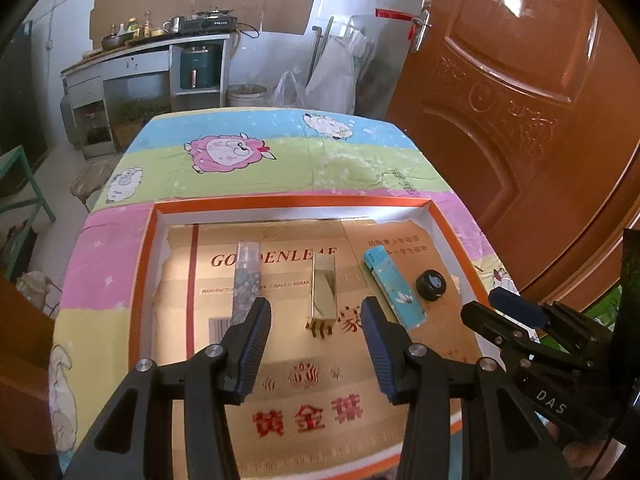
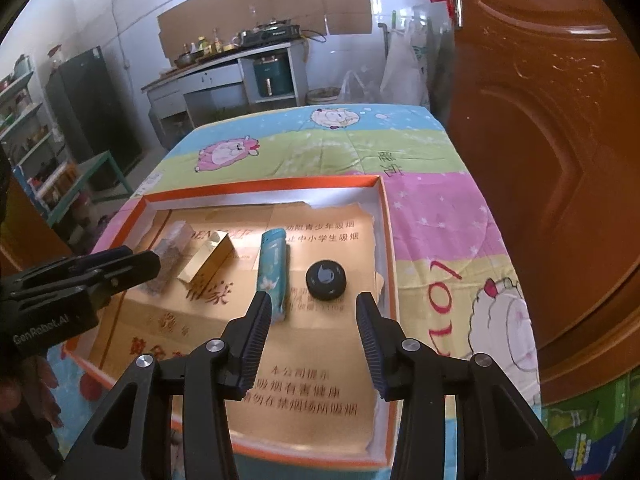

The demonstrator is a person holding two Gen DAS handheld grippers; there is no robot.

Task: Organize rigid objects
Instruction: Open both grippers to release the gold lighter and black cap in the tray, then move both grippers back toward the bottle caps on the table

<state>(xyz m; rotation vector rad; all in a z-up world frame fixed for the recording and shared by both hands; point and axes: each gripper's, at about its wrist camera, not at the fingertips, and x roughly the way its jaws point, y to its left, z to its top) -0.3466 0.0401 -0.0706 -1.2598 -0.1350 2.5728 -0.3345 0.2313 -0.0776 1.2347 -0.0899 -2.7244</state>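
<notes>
An orange-rimmed shallow box (image 1: 146, 240) (image 2: 390, 248) lined with gold card lies on the table. Inside, in a row, are a speckled grey stick (image 1: 246, 280) (image 2: 170, 258), a gold block (image 1: 324, 286) (image 2: 208, 260), a light blue lighter (image 1: 394, 286) (image 2: 272, 272) and a black round cap (image 1: 431, 285) (image 2: 326, 279). My left gripper (image 1: 316, 314) is open and empty, just short of the gold block. My right gripper (image 2: 310, 312) is open and empty, between the lighter and the cap; it also shows in the left wrist view (image 1: 492, 304).
The table carries a colourful sheep-print cloth (image 1: 240, 152) (image 2: 432, 208). A brown wooden door (image 1: 520, 100) (image 2: 540, 120) stands close on the right. A kitchen counter (image 1: 140, 60) and a green stool (image 1: 24, 184) are behind and left.
</notes>
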